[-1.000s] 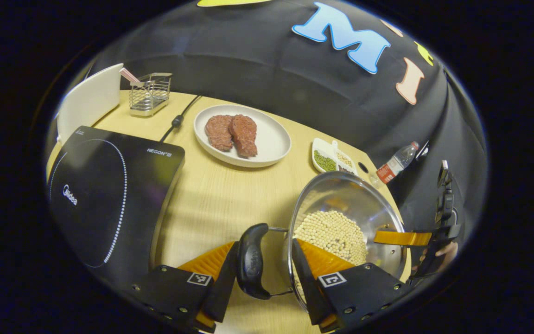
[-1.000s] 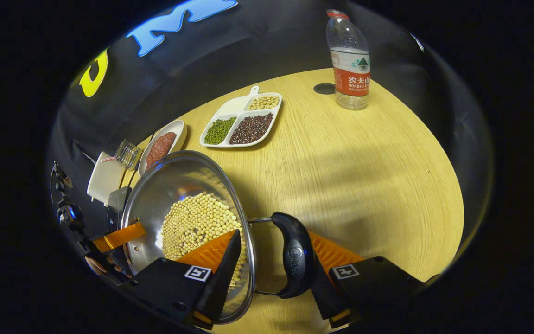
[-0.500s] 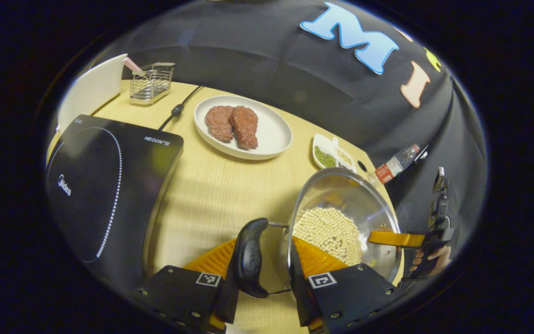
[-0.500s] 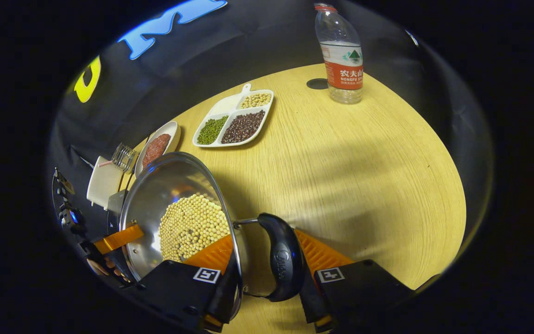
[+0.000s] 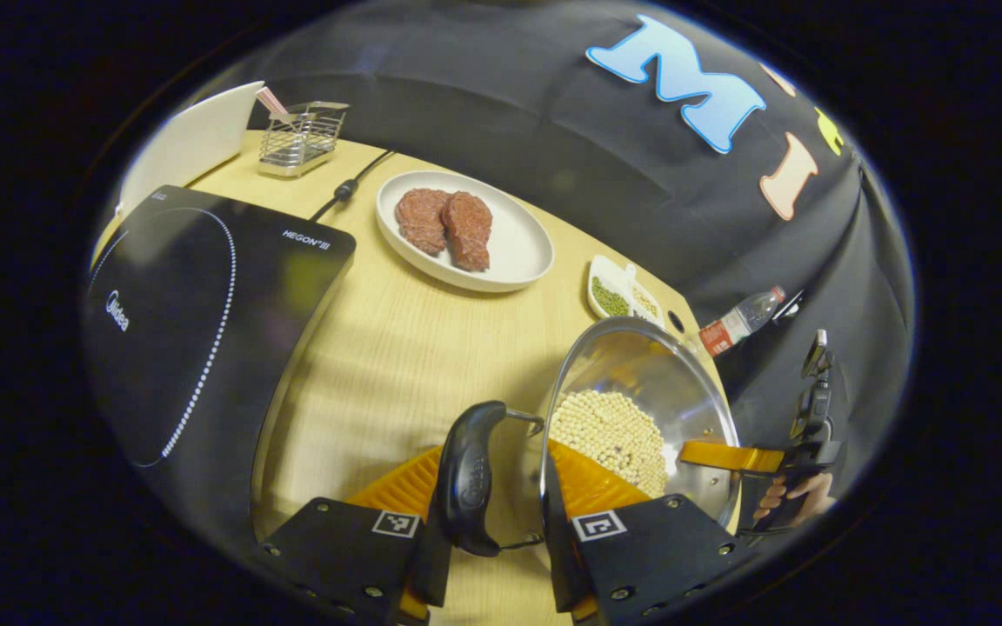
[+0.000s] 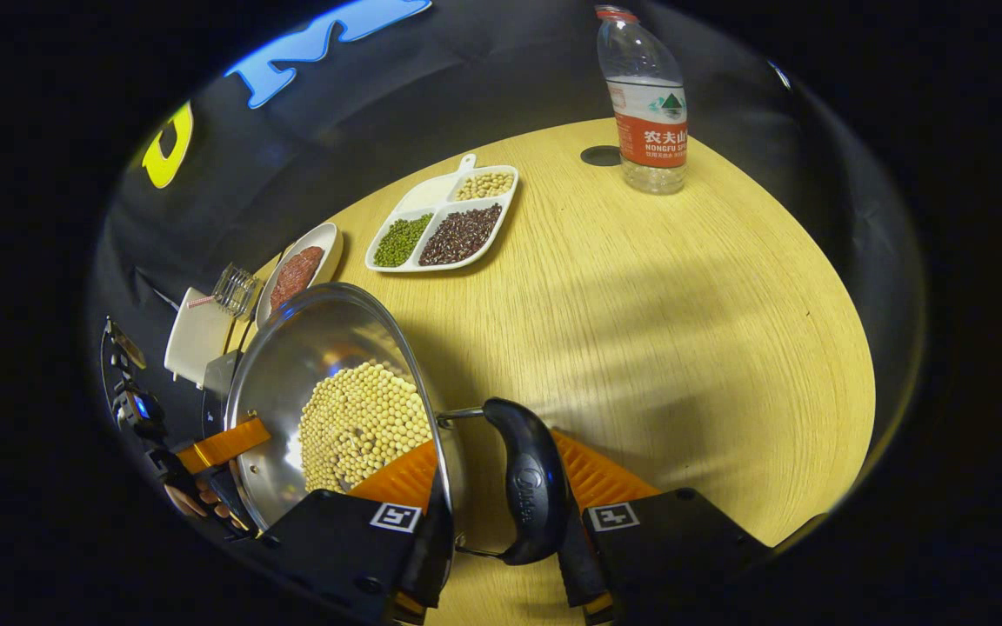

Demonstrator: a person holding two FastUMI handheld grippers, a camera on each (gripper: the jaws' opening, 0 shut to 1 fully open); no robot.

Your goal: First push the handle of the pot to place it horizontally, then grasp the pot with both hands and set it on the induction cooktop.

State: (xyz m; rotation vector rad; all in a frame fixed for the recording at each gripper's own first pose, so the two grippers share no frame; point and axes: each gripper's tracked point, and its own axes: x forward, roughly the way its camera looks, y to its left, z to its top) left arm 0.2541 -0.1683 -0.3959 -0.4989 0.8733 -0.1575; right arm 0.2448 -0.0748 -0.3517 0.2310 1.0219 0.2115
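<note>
- The pot (image 5: 640, 409) is shiny stainless steel, round and shallow, with a layer of small pale beans (image 5: 610, 435) covering its bottom. It sits near the front edge of the pale wood-grain surface (image 5: 397, 348), beside the induction cooktop (image 5: 197, 330) and not on it.
- Left claw (image 5: 490, 513) straddles the pot's left side: one finger sits outside the curved black handle (image 5: 469, 476), the other is inside the pot wall, so handle and rim are both in the gap. Looks closed in tight, but I can't tell if both fingers actually press.
- Right claw (image 6: 501, 522) has the same setup on the opposite handle (image 6: 531, 487), a glossy black arc on thin wire arms. One finger is inside the rim, the other outside the handle. Same deal, contact is hard to call.
- From the right gripper view, a hand (image 6: 197, 500) holds the far gripper at the pot's other side.
- The cooktop is a flat black glass slab with a dotted ring printed on it.
- An oval white plate (image 5: 466, 239) holds two reddish, textured meat pieces.
- A white divided tray (image 6: 444, 222) has green, dark and pale beans in separate sections.
- A clear plastic bottle (image 6: 649, 113) stands upright near the far edge.
- A little wire basket (image 5: 301, 139) sits by a white board.
</note>
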